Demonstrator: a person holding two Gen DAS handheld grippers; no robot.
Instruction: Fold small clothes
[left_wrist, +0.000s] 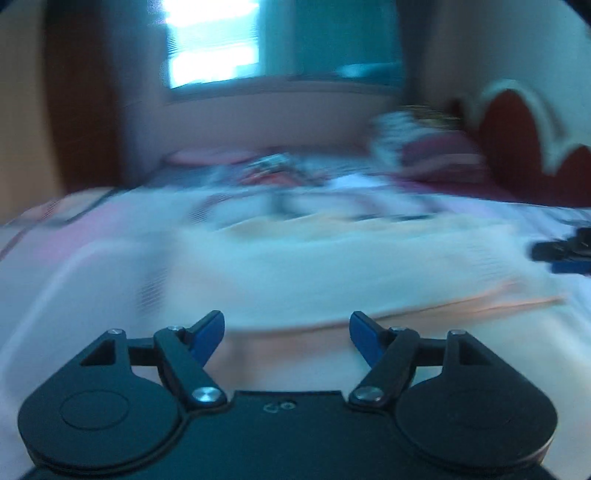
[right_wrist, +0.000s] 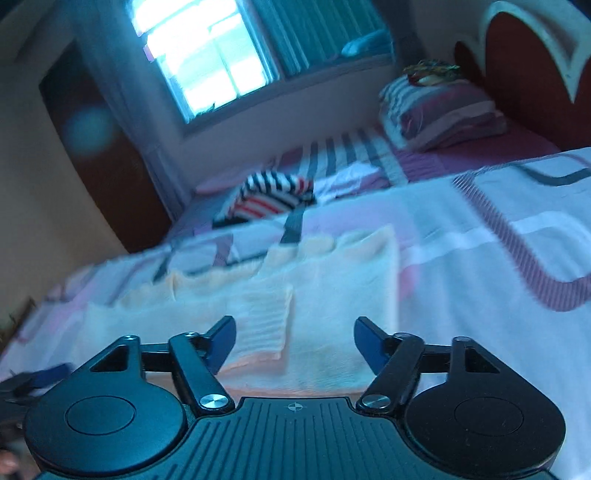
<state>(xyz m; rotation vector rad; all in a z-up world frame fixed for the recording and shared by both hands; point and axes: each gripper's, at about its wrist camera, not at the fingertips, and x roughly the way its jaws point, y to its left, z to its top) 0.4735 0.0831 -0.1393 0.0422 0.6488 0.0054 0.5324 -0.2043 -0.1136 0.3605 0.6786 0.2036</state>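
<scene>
A pale cream knitted garment (right_wrist: 288, 295) lies flat on the bed, with a small ribbed patch (right_wrist: 264, 325) on top near my right gripper. My right gripper (right_wrist: 294, 345) hovers just above its near edge, jaws apart, nothing between them. In the blurred left wrist view the same cream garment (left_wrist: 332, 266) spreads ahead. My left gripper (left_wrist: 287, 338) stands open over its near edge, holding nothing. The right gripper (left_wrist: 565, 251) shows at the right edge of the left wrist view, and the left gripper (right_wrist: 33, 376) peeks in at the lower left of the right wrist view.
A folded striped black, white and red garment (right_wrist: 269, 197) sits farther back on the patterned bedspread (right_wrist: 498, 229). A striped pillow (right_wrist: 439, 110) leans by the dark red headboard (right_wrist: 524, 70). A bright window (right_wrist: 199, 55) and a dark wooden door (right_wrist: 103, 155) stand behind.
</scene>
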